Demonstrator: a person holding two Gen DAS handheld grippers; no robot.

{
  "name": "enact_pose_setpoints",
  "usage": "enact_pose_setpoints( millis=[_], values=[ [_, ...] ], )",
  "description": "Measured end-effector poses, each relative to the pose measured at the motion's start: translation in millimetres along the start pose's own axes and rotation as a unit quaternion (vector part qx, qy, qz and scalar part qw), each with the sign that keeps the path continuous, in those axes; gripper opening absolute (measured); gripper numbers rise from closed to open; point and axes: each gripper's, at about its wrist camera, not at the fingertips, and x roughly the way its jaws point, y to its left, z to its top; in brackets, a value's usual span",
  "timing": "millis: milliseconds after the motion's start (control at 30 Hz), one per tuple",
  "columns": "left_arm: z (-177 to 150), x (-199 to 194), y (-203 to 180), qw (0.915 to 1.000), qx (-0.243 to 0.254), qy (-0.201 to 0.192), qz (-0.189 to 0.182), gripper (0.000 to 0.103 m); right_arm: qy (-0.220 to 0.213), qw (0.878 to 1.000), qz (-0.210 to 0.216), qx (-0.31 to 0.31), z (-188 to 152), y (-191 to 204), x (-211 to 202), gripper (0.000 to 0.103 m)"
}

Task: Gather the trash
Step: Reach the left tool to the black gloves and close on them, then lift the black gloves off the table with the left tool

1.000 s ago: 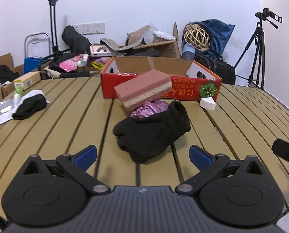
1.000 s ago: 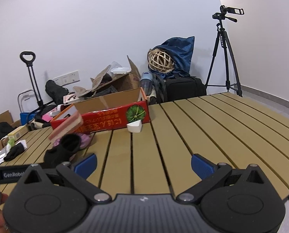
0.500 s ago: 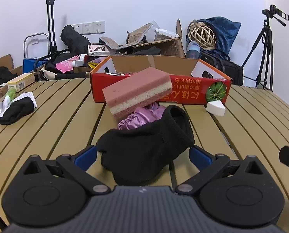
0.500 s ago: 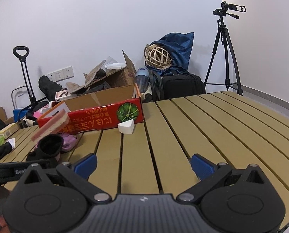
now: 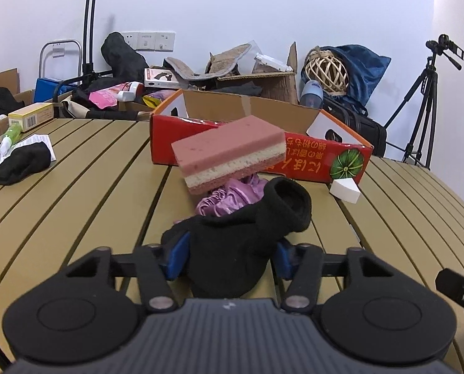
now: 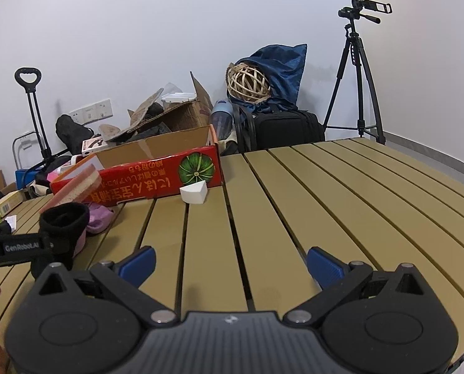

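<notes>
A black sock [image 5: 247, 237] lies on the slatted wooden table [image 5: 85, 187], and my left gripper [image 5: 230, 257] is shut on its near end. Behind it lie a crumpled purple cloth [image 5: 232, 194] and a pink and cream sponge [image 5: 232, 152], leaning against a red cardboard box [image 5: 309, 159] with an open top. A white wedge sponge [image 5: 345, 190] sits by the box's right corner. My right gripper [image 6: 230, 265] is open and empty above bare table; its view shows the sock [image 6: 63, 222], the box [image 6: 144, 180] and the wedge [image 6: 195, 192].
A second black sock [image 5: 21, 162] lies on papers at the table's left edge, near a yellow box [image 5: 31, 119]. Behind the table are piled cartons, bags, a trolley handle [image 5: 90, 21] and a tripod [image 6: 358, 71]. The table's right half [image 6: 341, 193] is bare slats.
My left gripper has moved forward over the black sock and closed its jaws on it. The right gripper has shifted slightly and stayed open.
</notes>
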Motion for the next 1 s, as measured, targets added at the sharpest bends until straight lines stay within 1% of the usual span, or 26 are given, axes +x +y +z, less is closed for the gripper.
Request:
enact_pose_setpoints(
  millis=[33,100,167,200,433,600,800,1000],
  values=[
    [0.5,-1.2,1.6,1.0000,-0.002,0.000,-0.003,0.048,0.000,1.000,0.000,0.001,-0.8,0.3,-0.4,0.103],
    [1.5,-3.5,5.0,1.0000,-0.004,0.000,-0.008,0.041,0.001,1.000,0.001,0.003,-2.3,1.6,-0.5,0.103],
    [2.2,-6.8,7.9,0.9999,-0.005,0.000,-0.014,0.038,0.001,1.000,0.002,0.004,-3.1,4.0,-0.9,0.103],
    [2.8,-8.9,9.8,0.9999,-0.005,-0.001,-0.016,0.034,0.002,1.000,0.004,0.004,-3.8,5.1,-1.1,0.103],
    [10.5,-24.9,27.0,0.9993,-0.014,-0.016,-0.031,0.017,0.002,1.000,0.012,0.000,-7.0,18.1,0.2,0.103],
    [16.4,-32.8,39.4,0.9991,-0.018,-0.027,-0.028,0.015,0.005,1.000,0.016,-0.006,-12.2,30.7,1.6,0.103],
    [20.6,-35.4,58.9,0.9987,-0.034,-0.026,-0.028,0.013,0.011,1.000,0.020,-0.017,-19.4,47.5,1.1,0.103],
    [26.1,-46.4,80.0,0.9980,-0.045,-0.040,-0.020,0.013,0.009,0.999,0.035,-0.022,-15.6,68.1,0.6,0.103]
  ],
)
